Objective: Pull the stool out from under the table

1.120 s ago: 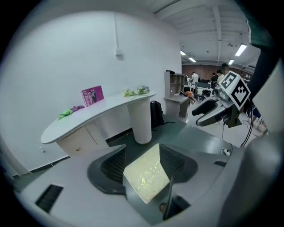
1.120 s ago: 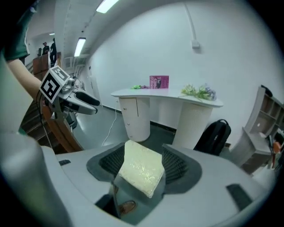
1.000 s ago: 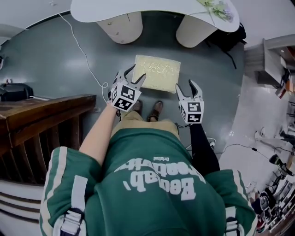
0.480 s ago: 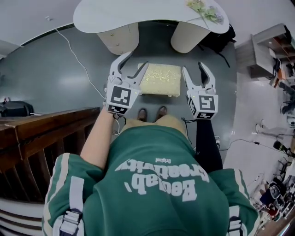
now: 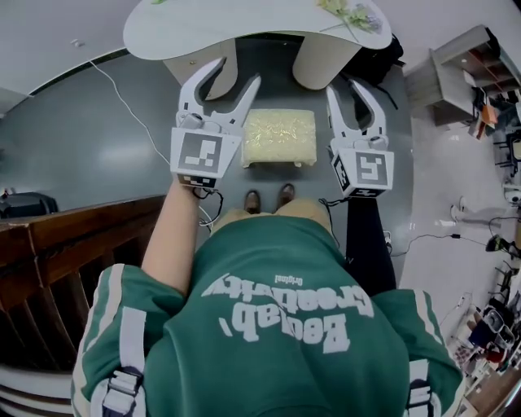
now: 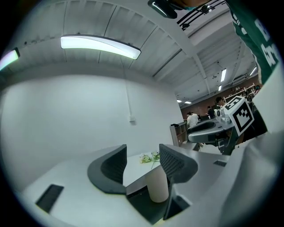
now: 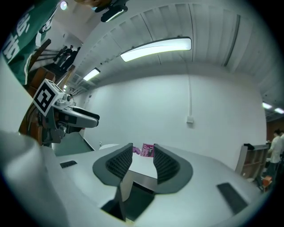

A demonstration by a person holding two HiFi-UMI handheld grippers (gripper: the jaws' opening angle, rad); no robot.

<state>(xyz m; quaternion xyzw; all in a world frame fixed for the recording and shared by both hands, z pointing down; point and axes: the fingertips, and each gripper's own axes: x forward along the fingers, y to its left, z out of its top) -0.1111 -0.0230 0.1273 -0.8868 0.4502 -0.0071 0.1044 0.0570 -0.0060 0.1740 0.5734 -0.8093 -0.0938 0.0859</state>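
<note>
1. Judging by where the stool (image 5: 279, 137) stands, the pull is taken to be done or nearly so: it is on the floor (image 5: 98, 138), clear of the table (image 5: 244, 28) edge and just before the shoes (image 5: 269, 198).
2. The left gripper (image 5: 236, 72) is held spread, and nothing is seen between its jaws; only the tabletop and one table leg show beyond them in the left gripper view.
3. The right gripper (image 5: 342, 85) has just been closing. Its jaws are partly apart, and nothing is caught between them.
4. Both grippers are held level above the stool, one to each side of it in the head view, and the stool is touched by neither.
5. If more clearance is wanted, the grippers would have to be lowered to the seat's sides and closed on it; otherwise little is called for.
6. The floor is grey, smooth and faintly glossy, so an easy slide is expected. A white cable (image 5: 130, 106) lies to the left, well apart from the stool.
7. A wooden rail (image 5: 73, 236) is seen at left, shelves (image 5: 456, 73) at right, flowers (image 5: 350, 15) on the table and a black bag (image 5: 383, 61) behind it. Plain white walls and strip lights are shown in the gripper views.
</note>
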